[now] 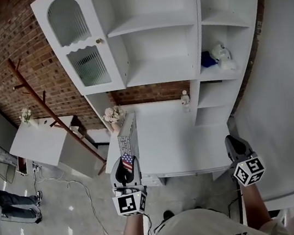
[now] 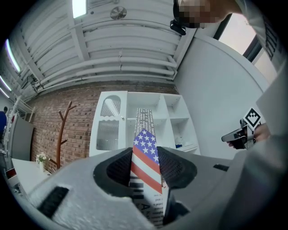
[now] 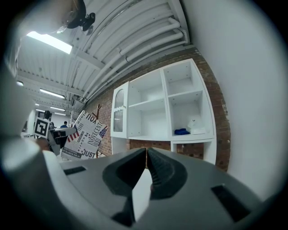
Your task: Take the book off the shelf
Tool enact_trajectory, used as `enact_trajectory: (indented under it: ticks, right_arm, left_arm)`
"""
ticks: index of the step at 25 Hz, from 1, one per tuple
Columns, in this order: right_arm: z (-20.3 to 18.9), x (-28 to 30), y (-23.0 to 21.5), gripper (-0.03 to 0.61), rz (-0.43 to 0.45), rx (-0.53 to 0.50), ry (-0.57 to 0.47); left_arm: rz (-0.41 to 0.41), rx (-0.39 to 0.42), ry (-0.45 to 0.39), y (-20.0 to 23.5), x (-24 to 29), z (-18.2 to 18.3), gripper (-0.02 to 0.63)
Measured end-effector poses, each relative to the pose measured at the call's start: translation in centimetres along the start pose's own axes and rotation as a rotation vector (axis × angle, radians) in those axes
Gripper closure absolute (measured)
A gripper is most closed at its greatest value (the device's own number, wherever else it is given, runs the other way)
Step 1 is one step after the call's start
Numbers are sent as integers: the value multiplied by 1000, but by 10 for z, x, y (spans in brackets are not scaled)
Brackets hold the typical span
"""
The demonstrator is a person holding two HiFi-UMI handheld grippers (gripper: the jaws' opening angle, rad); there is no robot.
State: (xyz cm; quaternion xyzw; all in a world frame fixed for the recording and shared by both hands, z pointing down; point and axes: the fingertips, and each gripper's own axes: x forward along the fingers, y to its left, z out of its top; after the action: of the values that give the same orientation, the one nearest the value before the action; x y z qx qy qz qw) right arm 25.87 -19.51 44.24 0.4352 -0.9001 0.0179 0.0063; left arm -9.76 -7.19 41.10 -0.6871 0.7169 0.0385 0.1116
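Since the book is sitting clamped in the left gripper and hanging clear of the shelf, the taking-off step is looking as good as done. What is remaining, by my reading, is carrying it away or setting it down. The jaws are pinching the book's near end from both sides, with its flag-printed edge facing the camera and its length running up and away toward the shelf. From the head view it is showing on edge along the left side of the desk, well apart from every compartment.

The next move is calling for a steady grip, since the book is being held by one end only and could pivot between the jaws. Bare desk surface is lying just to the right.

The left forearm is reaching forward from the body, gripper pointing far. The right gripper is hovering at the desk's near right edge, its jaws pressed together on nothing — idle, with its forearm likewise extended.
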Motion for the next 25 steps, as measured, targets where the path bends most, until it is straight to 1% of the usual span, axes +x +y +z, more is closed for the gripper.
enact_trajectory:
  ticks: [5,10,17,25]
  right_arm:
    - [3,1,-7,549,3,-19,-11]
    - [2,1,-2,549,21,-12,-10]
    - [3,2,0,549,30,7,-18]
    - [9,5,5,549,49,4,-33]
  left_arm:
    - [7,-14,3,-8,-2,-2,433]
    - [7,-16,10,-11,-9,-2,433]
    - [18,-22,8,-8,-14,-2,433]
    - [29,-30,-1,-5,-16,1,433]
